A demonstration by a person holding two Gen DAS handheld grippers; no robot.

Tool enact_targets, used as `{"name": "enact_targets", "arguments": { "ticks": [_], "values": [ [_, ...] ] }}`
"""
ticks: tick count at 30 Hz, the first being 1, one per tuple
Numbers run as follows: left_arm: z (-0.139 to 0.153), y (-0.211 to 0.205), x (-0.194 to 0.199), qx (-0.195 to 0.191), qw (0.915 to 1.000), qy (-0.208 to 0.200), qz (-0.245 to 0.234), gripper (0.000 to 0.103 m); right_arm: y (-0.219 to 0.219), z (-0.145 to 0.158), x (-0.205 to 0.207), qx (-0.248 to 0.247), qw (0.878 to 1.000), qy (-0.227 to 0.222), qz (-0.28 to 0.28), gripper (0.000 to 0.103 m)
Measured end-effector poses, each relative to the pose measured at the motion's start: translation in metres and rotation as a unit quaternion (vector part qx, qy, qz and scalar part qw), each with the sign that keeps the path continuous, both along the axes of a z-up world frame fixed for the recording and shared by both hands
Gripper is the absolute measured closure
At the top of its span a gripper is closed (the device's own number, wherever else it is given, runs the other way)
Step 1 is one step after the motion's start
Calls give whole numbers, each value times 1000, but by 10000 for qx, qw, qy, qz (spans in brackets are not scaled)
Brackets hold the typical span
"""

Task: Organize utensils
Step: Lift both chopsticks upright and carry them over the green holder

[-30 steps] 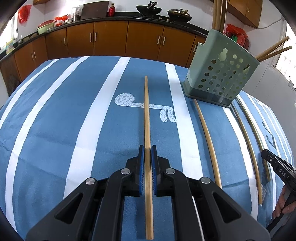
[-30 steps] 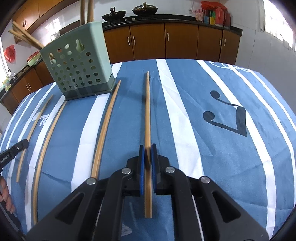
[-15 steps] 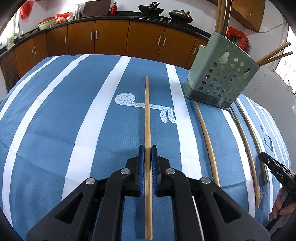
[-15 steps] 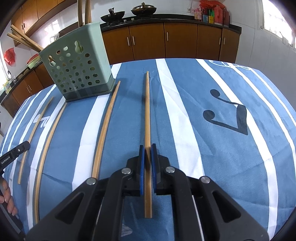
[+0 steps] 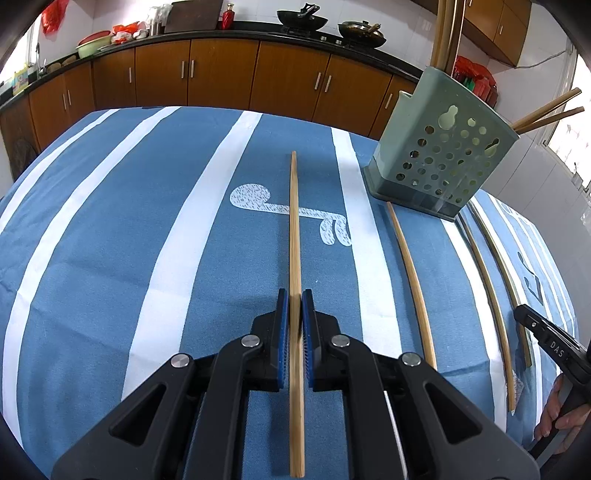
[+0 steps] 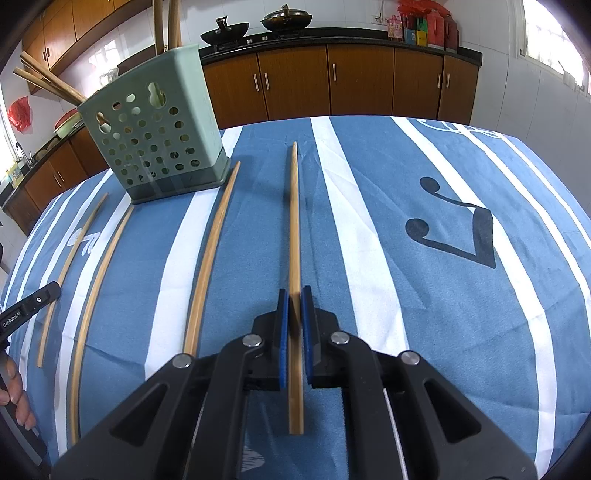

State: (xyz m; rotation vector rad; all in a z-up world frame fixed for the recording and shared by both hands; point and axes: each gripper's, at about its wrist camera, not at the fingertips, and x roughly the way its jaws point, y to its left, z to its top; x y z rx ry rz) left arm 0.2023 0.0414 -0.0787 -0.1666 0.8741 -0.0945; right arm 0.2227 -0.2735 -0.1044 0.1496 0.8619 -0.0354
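Note:
In the left wrist view my left gripper (image 5: 294,295) is shut on a long bamboo chopstick (image 5: 294,229), which runs straight ahead over the blue striped cloth (image 5: 110,258). My right gripper (image 6: 294,295) is likewise shut on another bamboo chopstick (image 6: 294,221). A green perforated utensil holder (image 5: 443,162) stands at the back right of the left wrist view. In the right wrist view the holder (image 6: 155,147) is at the back left. Chopsticks (image 5: 546,110) stick out of its top. Three loose chopsticks (image 6: 210,258) lie on the cloth between the two grippers.
Wooden kitchen cabinets (image 5: 221,77) and a counter with woks (image 5: 303,16) run behind the table. The other gripper and a hand (image 5: 557,410) show at the right edge of the left wrist view. The table's rounded edge falls away on all sides.
Both grippers stay shut on their chopsticks. Only the left wrist view has shifted very slightly.

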Motion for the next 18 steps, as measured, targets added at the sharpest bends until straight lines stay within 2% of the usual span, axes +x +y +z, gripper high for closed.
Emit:
{"name": "enact_targets", "arguments": {
  "ticks": [5, 13, 18],
  "values": [
    [1, -8, -9, 356, 9993, 0, -59, 94, 1, 0, -4, -66, 10000, 9, -16, 94],
    [1, -14, -26, 464, 9988, 4, -172, 94, 2, 0, -11, -76, 10000, 17, -10, 94],
    [0, -21, -34, 702, 9974, -67, -168, 94, 1, -1, -14, -15, 10000, 11, -40, 94]
  ]
}}
